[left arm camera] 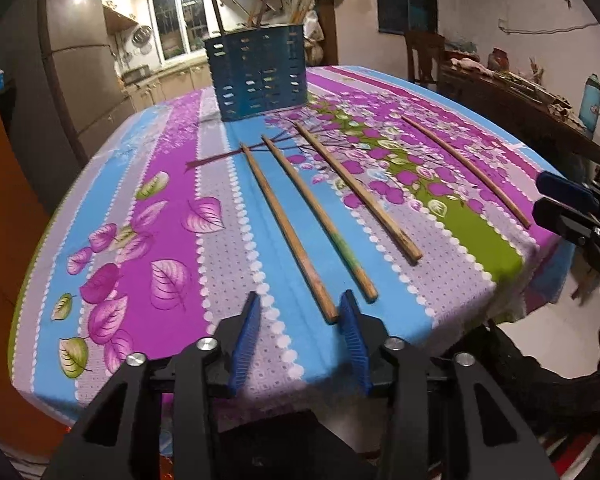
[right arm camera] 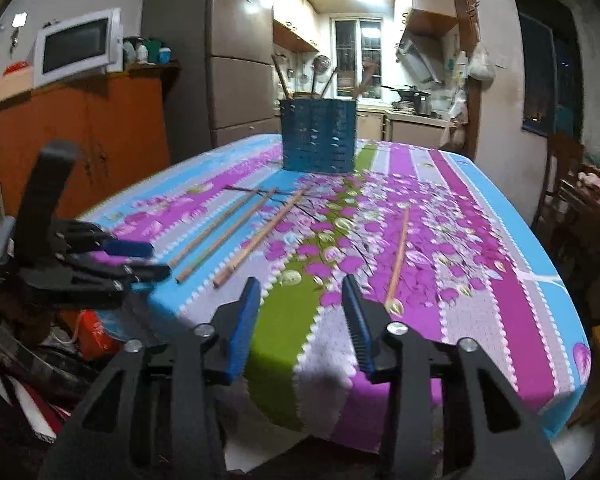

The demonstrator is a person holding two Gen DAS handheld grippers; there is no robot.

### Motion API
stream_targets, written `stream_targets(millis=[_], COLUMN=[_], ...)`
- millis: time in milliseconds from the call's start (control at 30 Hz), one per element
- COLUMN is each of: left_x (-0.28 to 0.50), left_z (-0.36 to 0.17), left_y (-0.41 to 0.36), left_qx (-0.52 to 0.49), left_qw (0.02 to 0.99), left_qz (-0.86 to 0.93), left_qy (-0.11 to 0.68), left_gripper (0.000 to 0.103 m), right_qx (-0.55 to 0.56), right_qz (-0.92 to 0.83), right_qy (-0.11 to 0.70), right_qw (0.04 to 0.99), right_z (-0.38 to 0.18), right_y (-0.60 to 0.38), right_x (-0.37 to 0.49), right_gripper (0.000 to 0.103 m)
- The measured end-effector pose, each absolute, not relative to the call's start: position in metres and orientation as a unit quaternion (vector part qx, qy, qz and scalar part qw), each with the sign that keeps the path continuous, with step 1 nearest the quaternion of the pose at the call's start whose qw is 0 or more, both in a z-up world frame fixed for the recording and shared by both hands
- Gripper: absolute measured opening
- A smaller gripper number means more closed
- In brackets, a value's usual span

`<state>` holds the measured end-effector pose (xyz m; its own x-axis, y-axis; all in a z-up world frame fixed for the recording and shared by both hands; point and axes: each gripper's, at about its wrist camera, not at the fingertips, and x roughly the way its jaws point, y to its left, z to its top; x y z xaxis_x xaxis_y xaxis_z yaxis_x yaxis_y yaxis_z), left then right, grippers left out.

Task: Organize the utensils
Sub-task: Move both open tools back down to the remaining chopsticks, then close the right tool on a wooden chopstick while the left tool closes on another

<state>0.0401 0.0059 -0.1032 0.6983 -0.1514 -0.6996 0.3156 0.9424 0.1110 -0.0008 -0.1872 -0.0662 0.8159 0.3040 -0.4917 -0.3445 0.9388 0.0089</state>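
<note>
Several wooden chopsticks lie on the flowered tablecloth (left arm camera: 160,208), pointing toward a blue perforated utensil holder (left arm camera: 260,72) at the far side, which has a few sticks standing in it. My left gripper (left arm camera: 302,304) is open over the near table edge. The near end of the leftmost chopstick (left arm camera: 288,232) lies between its blue pads, close to the right one and unpressed. Two more chopsticks (left arm camera: 320,220) (left arm camera: 356,188) lie beside it. My right gripper (right arm camera: 301,284) is open and empty. A lone chopstick (right arm camera: 398,256) ends just right of its right finger. The holder (right arm camera: 318,136) stands ahead.
The table's near edge drops off just under both grippers. In the right wrist view, the left gripper (right arm camera: 158,261) hovers at the left. An orange cabinet (right arm camera: 100,132) with a microwave (right arm camera: 78,46) and a fridge (right arm camera: 236,60) stand left. A wooden chair (right arm camera: 564,184) is at the right.
</note>
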Motion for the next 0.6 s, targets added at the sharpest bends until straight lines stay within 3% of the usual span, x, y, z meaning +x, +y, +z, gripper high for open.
stream_targets(millis=[100, 300, 433, 600], left_x=[0.036, 0.035, 0.034, 0.030], left_z=[-0.104, -0.107, -0.108, -0.109], left_y=[0.006, 0.010, 0.011, 0.013], left_qx=[0.107, 0.088, 0.080, 0.072], left_qw=[0.918, 0.925, 0.929, 0.934], left_qz=[-0.134, -0.129, -0.127, -0.126], left_qy=[0.357, 0.345, 0.337, 0.327], left_gripper=[0.028, 0.028, 0.028, 0.027], right_qx=[-0.032, -0.037, -0.023, -0.019], right_qz=[0.136, 0.074, 0.070, 0.053], right_qy=[0.256, 0.271, 0.303, 0.287], right_qw=[0.957, 0.959, 0.950, 0.956], right_z=[-0.072, -0.083, -0.099, -0.101], right_y=[-0.193, -0.204, -0.206, -0.205], right_x=[-0.001, 0.005, 0.013, 0.004], right_gripper=[0.033, 0.033, 0.025, 0.025])
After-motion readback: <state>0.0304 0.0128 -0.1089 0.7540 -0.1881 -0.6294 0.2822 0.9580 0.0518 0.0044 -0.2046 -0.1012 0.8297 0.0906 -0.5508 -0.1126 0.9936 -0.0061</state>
